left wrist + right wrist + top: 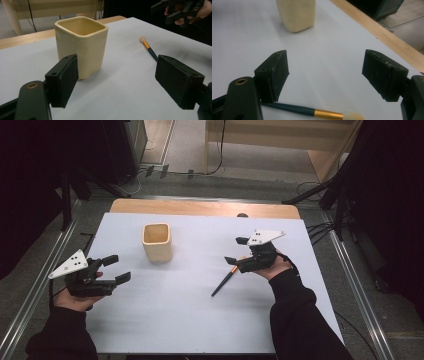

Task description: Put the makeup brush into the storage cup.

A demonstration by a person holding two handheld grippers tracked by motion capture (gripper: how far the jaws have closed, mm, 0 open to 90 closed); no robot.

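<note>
My right gripper (324, 75) hangs with jaws apart just over the brush (312, 112) at the frame's bottom edge, probably lining up a pick. Low left in the high view, my left gripper (112, 269) waits, equally wide. Beyond stands the cup (157, 242), seemingly the brush's destination.

A white counter (165, 320) spreads under and around the left tool (117, 268) and the right tool (235, 250), and a bare wooden strip (200, 208) runs along its far edge, well beyond both. A metal rail (40, 285) lies on the grey floor (200, 185) just outside the left tool, a second rail (355, 285) runs outside the right tool, and black cables (320, 227) trail on the floor beyond the right tool. Far past both tools stands a pale wooden bench (280, 140), with dark curtains (30, 170) to either side.
</note>
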